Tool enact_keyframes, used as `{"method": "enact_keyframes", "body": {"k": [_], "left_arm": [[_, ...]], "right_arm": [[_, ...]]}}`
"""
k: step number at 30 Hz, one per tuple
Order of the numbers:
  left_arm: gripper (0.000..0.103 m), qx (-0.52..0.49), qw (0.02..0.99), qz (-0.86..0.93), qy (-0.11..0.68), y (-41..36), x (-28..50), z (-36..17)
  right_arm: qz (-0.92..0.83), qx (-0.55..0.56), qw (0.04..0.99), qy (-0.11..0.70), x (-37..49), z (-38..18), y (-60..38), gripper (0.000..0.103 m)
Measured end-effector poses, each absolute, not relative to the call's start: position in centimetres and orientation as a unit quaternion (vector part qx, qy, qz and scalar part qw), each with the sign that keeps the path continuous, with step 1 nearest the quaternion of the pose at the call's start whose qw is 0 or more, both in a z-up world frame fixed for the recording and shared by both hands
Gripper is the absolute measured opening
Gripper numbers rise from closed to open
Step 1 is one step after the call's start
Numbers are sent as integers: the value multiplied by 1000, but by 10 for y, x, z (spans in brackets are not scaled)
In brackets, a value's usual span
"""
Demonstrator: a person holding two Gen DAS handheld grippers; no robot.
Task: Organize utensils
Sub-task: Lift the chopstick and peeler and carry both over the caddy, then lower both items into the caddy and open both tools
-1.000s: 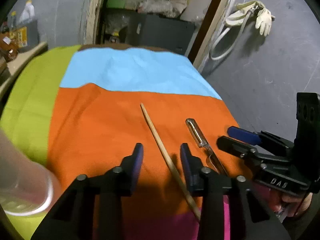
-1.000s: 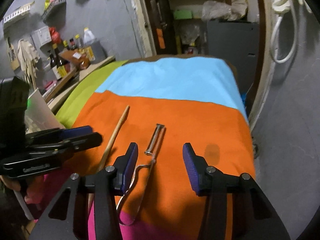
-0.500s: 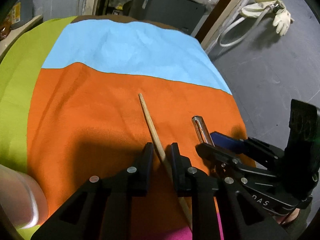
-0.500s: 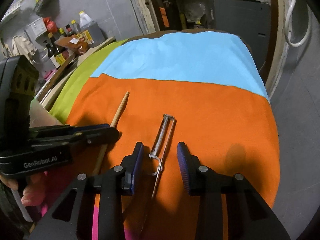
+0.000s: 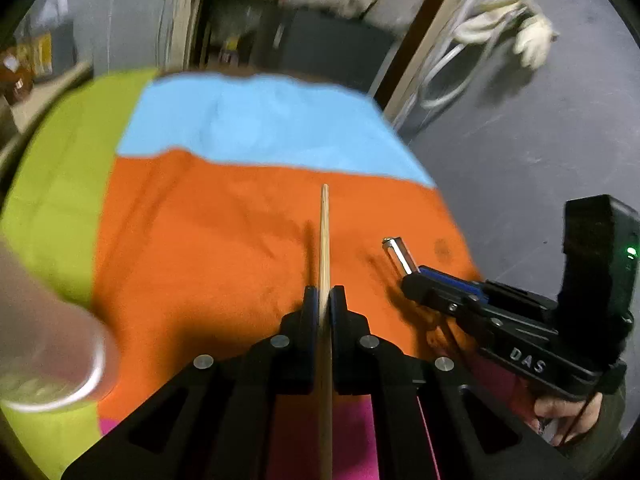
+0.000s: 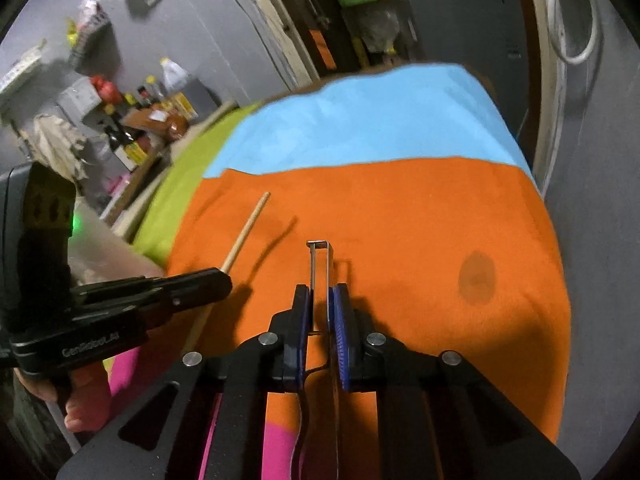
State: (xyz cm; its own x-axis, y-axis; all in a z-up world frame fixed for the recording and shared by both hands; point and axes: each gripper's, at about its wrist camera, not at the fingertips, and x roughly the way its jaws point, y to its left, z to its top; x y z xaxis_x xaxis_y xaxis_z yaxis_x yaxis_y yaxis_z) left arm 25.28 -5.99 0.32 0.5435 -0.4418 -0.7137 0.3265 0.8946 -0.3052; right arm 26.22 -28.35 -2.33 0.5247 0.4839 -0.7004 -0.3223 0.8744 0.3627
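Observation:
My left gripper (image 5: 324, 300) is shut on a long wooden stick (image 5: 324, 236), which points straight ahead and is lifted above the orange cloth; its shadow falls beside it. My right gripper (image 6: 321, 300) is shut on a metal peeler (image 6: 320, 268), whose blade frame sticks out ahead of the fingers. In the left wrist view the right gripper (image 5: 412, 280) holds the peeler (image 5: 396, 254) to the right. In the right wrist view the left gripper (image 6: 224, 280) holds the stick (image 6: 248, 228) to the left.
The table has a cloth of orange (image 6: 400, 216), light blue (image 6: 380, 120), green (image 5: 60, 184) and pink (image 6: 276, 452) patches. A clear glass cup (image 5: 52, 356) stands at the near left. A shelf with bottles (image 6: 160, 100) stands at the far left. The table's right edge drops to a grey floor.
Both grippers have closed, the left on the stick and the right on the peeler. Both utensils are raised off the cloth, and the stick points straight ahead.

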Motion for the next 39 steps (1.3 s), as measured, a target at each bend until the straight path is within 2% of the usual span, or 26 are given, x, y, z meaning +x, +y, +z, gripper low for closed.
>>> {"method": "enact_keyframes", "body": {"k": [10,16,26,32,39], "left_arm": [[4,-87,949,-200,227,-15,159,77],[4,-103,970,-168,143,18,141,129],[4,-128,987,-69,74,112,153,166],[4,-144,988,-26,44,151,163,161],[4,-148,989,24,15,175,179,147]], "right_arm": [[267,84,923,265,196,42,-257,10],[309,120,924,191,194,88,-223,10],[366,142,917,73,193,141,-161,10],[372,133,919,-11,191,140,-130,10],[367,141,919,-44,201,123,-109,10]]}}
